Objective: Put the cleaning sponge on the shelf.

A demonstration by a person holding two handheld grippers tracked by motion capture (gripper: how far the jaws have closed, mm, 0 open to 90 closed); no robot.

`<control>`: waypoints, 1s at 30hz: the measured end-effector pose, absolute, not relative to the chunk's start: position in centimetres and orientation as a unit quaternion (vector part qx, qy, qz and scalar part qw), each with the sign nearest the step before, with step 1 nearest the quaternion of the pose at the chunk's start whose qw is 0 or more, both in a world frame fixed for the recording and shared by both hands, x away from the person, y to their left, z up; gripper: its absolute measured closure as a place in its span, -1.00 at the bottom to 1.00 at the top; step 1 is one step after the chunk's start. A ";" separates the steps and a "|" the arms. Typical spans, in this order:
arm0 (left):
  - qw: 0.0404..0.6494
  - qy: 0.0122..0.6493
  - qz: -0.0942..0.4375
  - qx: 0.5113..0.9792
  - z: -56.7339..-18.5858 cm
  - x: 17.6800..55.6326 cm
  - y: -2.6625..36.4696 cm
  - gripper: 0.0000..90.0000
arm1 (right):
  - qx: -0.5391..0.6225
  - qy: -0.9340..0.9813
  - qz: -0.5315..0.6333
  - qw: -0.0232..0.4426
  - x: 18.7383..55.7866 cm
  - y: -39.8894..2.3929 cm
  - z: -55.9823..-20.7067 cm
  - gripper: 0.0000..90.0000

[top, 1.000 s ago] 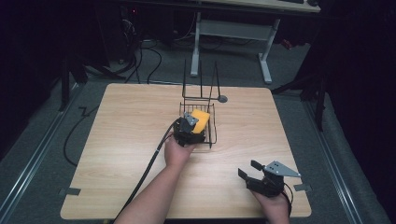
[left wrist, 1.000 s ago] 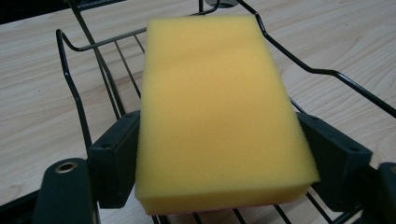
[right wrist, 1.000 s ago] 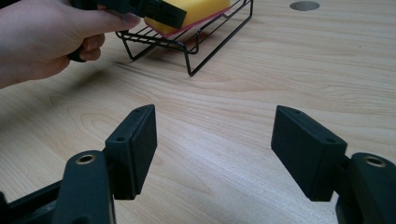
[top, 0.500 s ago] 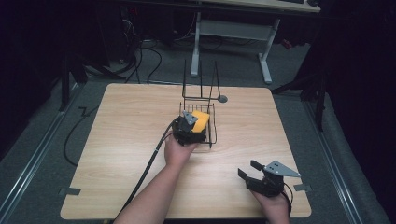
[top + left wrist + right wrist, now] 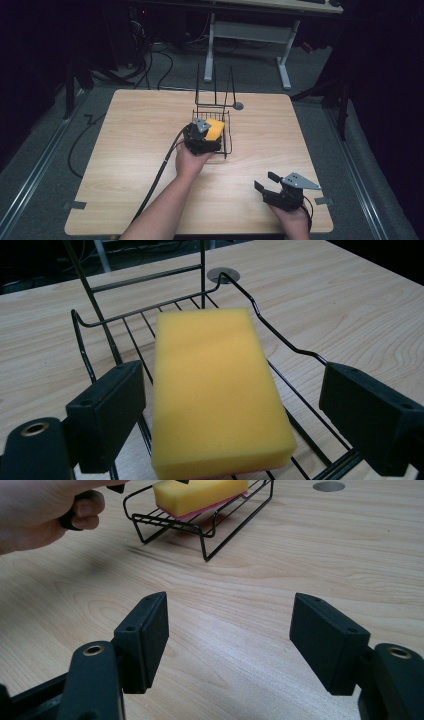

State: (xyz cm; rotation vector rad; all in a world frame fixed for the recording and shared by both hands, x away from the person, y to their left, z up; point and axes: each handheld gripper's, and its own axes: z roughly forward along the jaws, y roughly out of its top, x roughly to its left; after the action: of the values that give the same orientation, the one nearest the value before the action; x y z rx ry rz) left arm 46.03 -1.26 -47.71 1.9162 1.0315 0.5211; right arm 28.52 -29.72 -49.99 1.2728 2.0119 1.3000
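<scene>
A yellow sponge [image 5: 215, 390] with a pink underside lies flat in the black wire rack [image 5: 100, 322] at the table's middle. My left gripper [image 5: 202, 135] hovers at the rack's near end. Its jaws have just been opening and now stand apart on either side of the sponge [image 5: 216, 129], with gaps to both pads [image 5: 107, 412], so it is open. My right gripper [image 5: 267, 182] rests near the front right of the table, open with nothing between its fingers [image 5: 145, 640]. From the right gripper view the sponge [image 5: 200, 492] sits in the rack [image 5: 200, 527], far off.
The wooden table [image 5: 125, 150] has a round grey cable hole [image 5: 238, 106] behind the rack. The rack's tall wire back [image 5: 215, 85] rises at its far side. A white desk frame [image 5: 250, 35] and cables stand on the floor beyond the table.
The left gripper's jaws have spread apart from the sponge, leaving it lying in the rack. The right gripper has stayed where it was.
</scene>
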 end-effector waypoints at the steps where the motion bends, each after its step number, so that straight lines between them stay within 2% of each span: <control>1: 0.439 0.415 0.209 0.769 -47.6 45.9 -1.2 -0.73 | 0.459 0.725 0.468 0.213 28.5 -29.7 -50.0 -0.29; 15: 0.451 0.401 0.199 0.773 -47.2 43.4 1.9 -0.73 | 0.453 0.731 0.463 0.216 28.6 -29.4 -50.1 -0.29; 30: 0.454 0.409 0.176 0.772 -49.0 38.5 9.6 -0.72 | 0.452 0.735 0.458 0.215 28.6 -29.0 -50.2 -0.29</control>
State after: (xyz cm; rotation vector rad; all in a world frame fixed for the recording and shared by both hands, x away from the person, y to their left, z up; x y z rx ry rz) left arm 38.52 9.64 -49.00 1.9061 1.0083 0.4334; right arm 28.57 -29.03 -50.19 1.2532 2.0375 1.2696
